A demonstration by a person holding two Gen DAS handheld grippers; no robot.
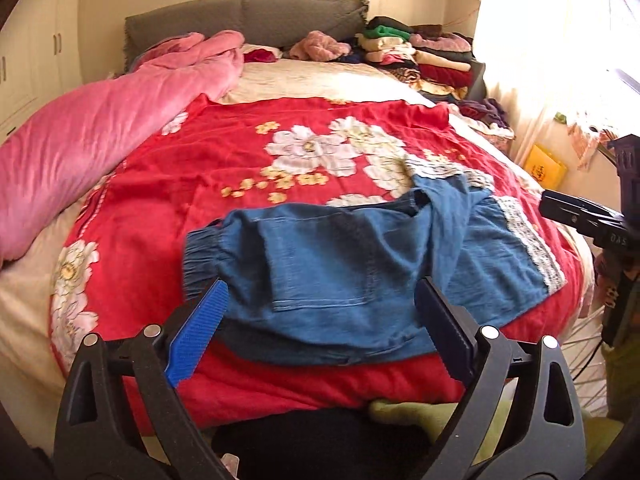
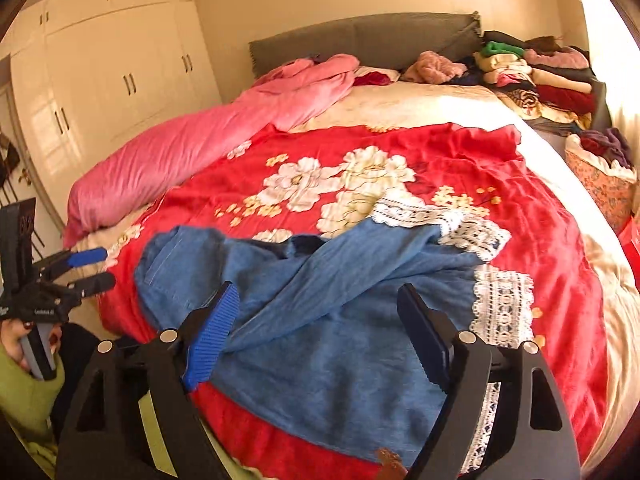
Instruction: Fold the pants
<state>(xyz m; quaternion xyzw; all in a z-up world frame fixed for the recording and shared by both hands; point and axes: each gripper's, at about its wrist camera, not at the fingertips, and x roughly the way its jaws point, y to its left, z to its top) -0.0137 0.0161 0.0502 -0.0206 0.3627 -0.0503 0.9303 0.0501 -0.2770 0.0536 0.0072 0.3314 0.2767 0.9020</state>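
Since both the left gripper (image 1: 320, 312) and right gripper (image 2: 320, 320) are spread wide and empty, the pants (image 1: 360, 264) lie rumpled on the blanket (image 1: 240, 152); legs should be smoothed flat first, probably.

Pants (image 1: 352, 264): blue denim w/ white lace trim. Blanket (image 1: 224, 160): red w/ white & yellow flowers. Duvet (image 1: 104, 128): pink. Headboard (image 1: 248, 16): grey. Wardrobe (image 2: 120, 60): cream. Left tool (image 1: 320, 328) & right tool (image 2: 320, 328): black, one blue pad each.

Counts on the bed

One blue denim lace-trimmed pants (image 1: 340, 264), one red floral blanket (image 1: 224, 152), one pink plush duvet (image 1: 100, 136), two black two-finger grippers (image 1: 320, 320) (image 2: 320, 332).
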